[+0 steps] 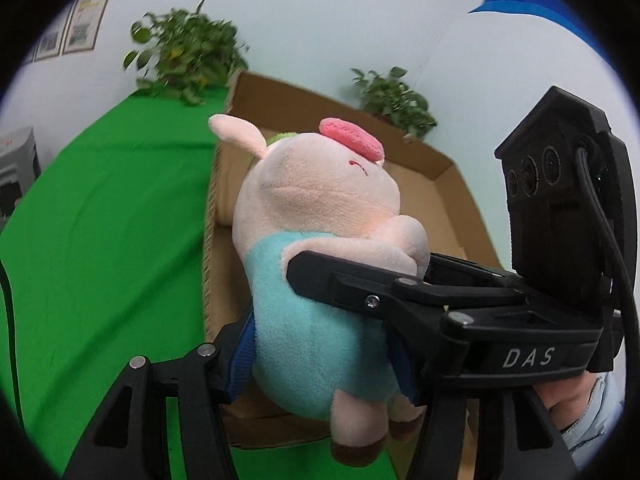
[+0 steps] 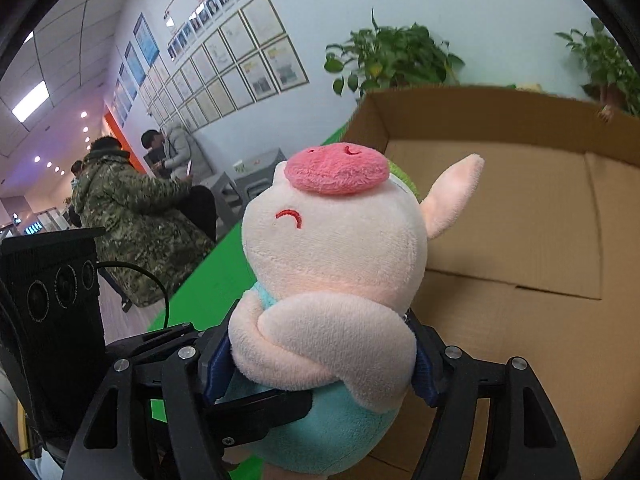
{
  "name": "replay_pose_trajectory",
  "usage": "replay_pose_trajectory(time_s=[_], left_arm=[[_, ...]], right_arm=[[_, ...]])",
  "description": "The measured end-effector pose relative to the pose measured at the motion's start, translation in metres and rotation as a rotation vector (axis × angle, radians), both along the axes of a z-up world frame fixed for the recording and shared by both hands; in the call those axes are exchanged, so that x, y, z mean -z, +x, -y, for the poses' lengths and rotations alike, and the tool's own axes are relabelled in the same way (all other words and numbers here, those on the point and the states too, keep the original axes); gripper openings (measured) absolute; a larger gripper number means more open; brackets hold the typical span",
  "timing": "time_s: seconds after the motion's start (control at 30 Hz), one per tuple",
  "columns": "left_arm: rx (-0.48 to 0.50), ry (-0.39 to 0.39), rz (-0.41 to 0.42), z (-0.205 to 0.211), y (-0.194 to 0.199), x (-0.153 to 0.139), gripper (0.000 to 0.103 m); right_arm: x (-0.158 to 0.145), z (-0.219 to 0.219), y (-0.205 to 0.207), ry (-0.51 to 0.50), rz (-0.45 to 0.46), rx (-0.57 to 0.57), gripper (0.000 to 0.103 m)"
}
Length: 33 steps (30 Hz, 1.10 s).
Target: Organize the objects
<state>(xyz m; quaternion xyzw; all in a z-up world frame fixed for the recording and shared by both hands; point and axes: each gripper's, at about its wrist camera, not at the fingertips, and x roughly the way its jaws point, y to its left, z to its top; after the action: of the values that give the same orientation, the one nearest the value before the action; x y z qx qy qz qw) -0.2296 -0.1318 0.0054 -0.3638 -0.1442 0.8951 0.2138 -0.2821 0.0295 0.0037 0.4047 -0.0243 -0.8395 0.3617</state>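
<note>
— Our left gripper (image 1: 320, 356) has its blue-padded fingers (image 1: 244, 360) clamped on the plush pig's (image 1: 316, 248) turquoise body.

— And our right gripper (image 2: 320, 364) squeezes the same pig (image 2: 336, 264) at the torso, under its folded arm; in the left view its finger lies across the toy's chest.

— So we carry it between us, snout up, above the open cardboard box (image 2: 520, 216) on the green cloth (image 1: 100, 220).

— Two potted plants (image 1: 188, 52) stand behind the box.
</note>
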Motion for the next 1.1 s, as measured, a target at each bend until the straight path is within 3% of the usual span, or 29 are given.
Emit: replay_pose_trajectory(time_s=[0.2,0.3,0.4,0.67,0.87,1.03,1.1], left_arm=[[-0.03,-0.056,0.022,0.0,0.012,0.008,0.06],[-0.041,-0.037,0.051,-0.001,0.022,0.011,0.057],[-0.035,-0.042,0.06,-0.006,0.028,0.009,0.055],[-0.04,0.002,0.088,0.002,0.019,0.008,0.06],[-0.028,0.041,0.132,0.011,0.02,0.003,0.06],[-0.034,0.066,0.137,0.03,0.032,0.0,0.063],[-0.072,0.036,0.134,0.036,0.036,-0.002,0.064]], right_arm=[[0.059,0.023,-0.008,0.014,0.048,0.005,0.068],[0.072,0.031,-0.017,0.012,0.093,0.005,0.078],[0.075,0.028,-0.018,-0.022,0.15,0.01,0.086],[0.059,0.013,-0.008,-0.078,0.21,-0.013,0.086],[0.065,0.011,-0.005,-0.056,0.193,-0.004,0.075],[0.055,0.027,0.007,0.01,0.152,-0.001,0.075],[0.049,0.032,0.009,0.025,0.154,0.001,0.08]])
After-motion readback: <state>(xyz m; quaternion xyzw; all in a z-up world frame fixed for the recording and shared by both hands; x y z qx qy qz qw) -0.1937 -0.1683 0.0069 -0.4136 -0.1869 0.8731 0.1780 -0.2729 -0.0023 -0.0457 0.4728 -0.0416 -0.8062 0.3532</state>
